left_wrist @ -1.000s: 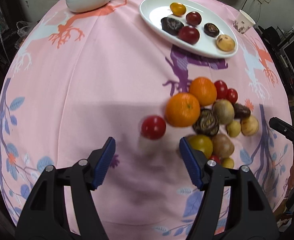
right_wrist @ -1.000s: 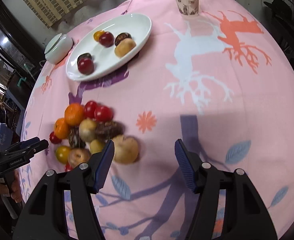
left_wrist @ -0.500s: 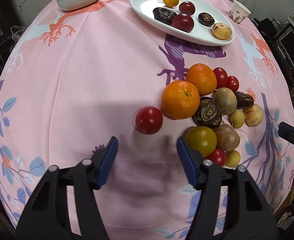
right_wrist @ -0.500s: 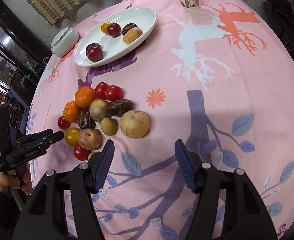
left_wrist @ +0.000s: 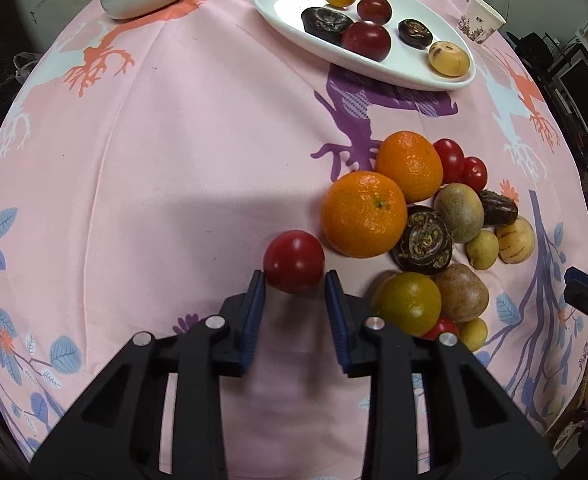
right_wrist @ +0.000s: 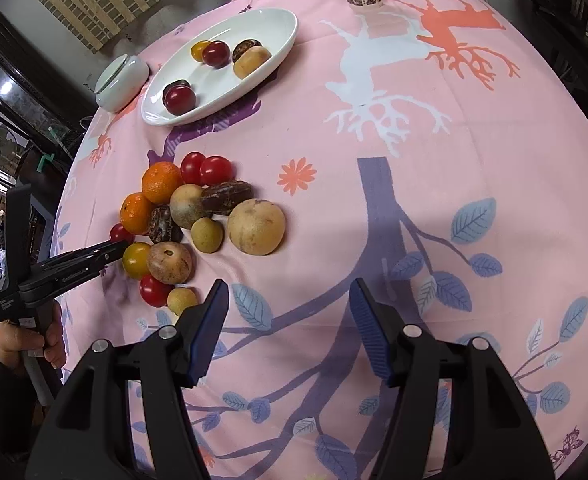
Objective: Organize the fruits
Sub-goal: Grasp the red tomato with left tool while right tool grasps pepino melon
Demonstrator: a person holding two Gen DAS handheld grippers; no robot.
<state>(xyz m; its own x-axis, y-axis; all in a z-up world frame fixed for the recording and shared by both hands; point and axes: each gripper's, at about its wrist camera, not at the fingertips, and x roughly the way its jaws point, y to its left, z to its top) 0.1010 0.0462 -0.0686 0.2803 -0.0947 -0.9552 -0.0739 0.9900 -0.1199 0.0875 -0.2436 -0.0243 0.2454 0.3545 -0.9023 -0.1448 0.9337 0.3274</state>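
Pinching a red cherry tomato point(left_wrist: 294, 261) on the pink table point(left_wrist: 173, 160), my left tool point(left_wrist: 294, 280) has just closed; squeezing risks bursting it. Rightward, my right tool point(right_wrist: 289, 300) hangs half-open, empty, beside the fruit pile point(right_wrist: 197, 216).

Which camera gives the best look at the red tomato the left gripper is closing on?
The left wrist view: the tomato sits whole between the left gripper pads. The right wrist view shows only a sliver of it, behind that gripper.
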